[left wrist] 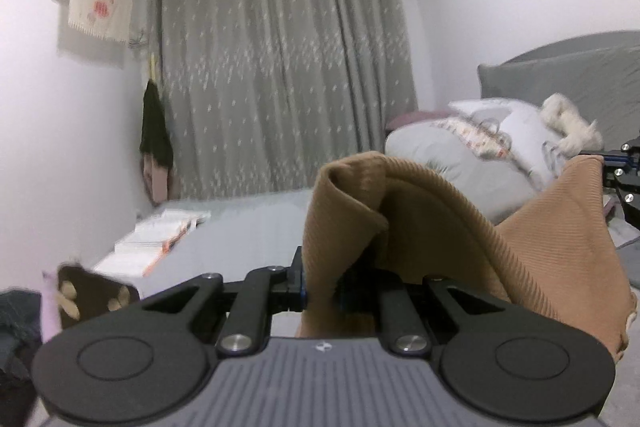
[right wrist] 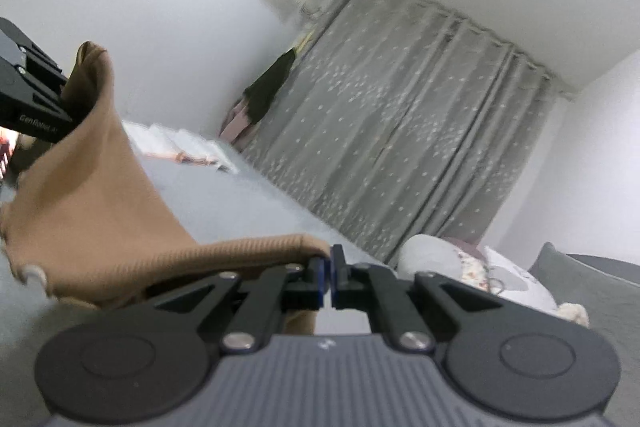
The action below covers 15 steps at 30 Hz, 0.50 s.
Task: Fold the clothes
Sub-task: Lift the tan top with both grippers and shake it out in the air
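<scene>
A brown ribbed garment (left wrist: 440, 211) hangs in the air above the grey bed, stretched between both grippers. In the left wrist view my left gripper (left wrist: 324, 291) is shut on a bunched fold of it, which rises over the fingers and hides the right one. The cloth runs right to my right gripper (left wrist: 612, 167) at the frame's edge. In the right wrist view my right gripper (right wrist: 330, 279) is shut on a thin edge of the garment (right wrist: 100, 195). From there the cloth sags left and climbs to the left gripper (right wrist: 66, 95).
The grey bed sheet (left wrist: 248, 223) lies below. Pillows and a rumpled duvet (left wrist: 460, 155) with a white plush toy (left wrist: 568, 123) sit at the grey headboard (left wrist: 580, 67). A stack of papers (left wrist: 160, 239) lies by the left wall. Dark clothes (left wrist: 16, 311) lie at the lower left. Grey curtains (left wrist: 280, 67) hang behind.
</scene>
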### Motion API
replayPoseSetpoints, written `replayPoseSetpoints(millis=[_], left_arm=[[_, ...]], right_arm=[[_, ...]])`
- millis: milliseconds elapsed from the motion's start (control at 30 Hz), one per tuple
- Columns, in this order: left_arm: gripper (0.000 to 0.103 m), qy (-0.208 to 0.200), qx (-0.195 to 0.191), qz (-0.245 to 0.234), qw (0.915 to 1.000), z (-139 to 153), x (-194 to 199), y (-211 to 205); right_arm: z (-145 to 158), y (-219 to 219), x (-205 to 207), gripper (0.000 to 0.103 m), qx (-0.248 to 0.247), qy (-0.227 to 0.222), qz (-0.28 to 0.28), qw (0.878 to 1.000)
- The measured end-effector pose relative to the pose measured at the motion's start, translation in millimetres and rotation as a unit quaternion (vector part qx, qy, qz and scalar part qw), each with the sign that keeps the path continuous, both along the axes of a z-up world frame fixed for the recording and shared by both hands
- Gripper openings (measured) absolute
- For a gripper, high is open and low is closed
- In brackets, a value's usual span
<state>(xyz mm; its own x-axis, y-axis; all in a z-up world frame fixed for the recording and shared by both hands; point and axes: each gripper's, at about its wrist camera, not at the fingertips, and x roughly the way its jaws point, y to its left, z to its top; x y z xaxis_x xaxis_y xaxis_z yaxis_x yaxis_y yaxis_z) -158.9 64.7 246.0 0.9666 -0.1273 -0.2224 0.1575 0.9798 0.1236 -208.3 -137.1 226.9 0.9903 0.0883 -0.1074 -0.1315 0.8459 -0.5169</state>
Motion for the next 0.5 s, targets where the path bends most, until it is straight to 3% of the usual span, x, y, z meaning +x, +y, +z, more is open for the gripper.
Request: replayPoseSetpoints(millis=[233,500], left_arm=[[0.011,-0.044,0.010,-0.031,0.9985,66.7,-78.5,7.7],[0.012,-0.025,0.012,-0.093,0.9953,111.0,-131.8,1.6]], right_arm=[[61.5,-18.2,-87.2,0.002,0.028,-0.045,-0.007,0.999],[129.4,-53.9,-177.0,0.002,0.070,-0.051,-0.022,0.996]])
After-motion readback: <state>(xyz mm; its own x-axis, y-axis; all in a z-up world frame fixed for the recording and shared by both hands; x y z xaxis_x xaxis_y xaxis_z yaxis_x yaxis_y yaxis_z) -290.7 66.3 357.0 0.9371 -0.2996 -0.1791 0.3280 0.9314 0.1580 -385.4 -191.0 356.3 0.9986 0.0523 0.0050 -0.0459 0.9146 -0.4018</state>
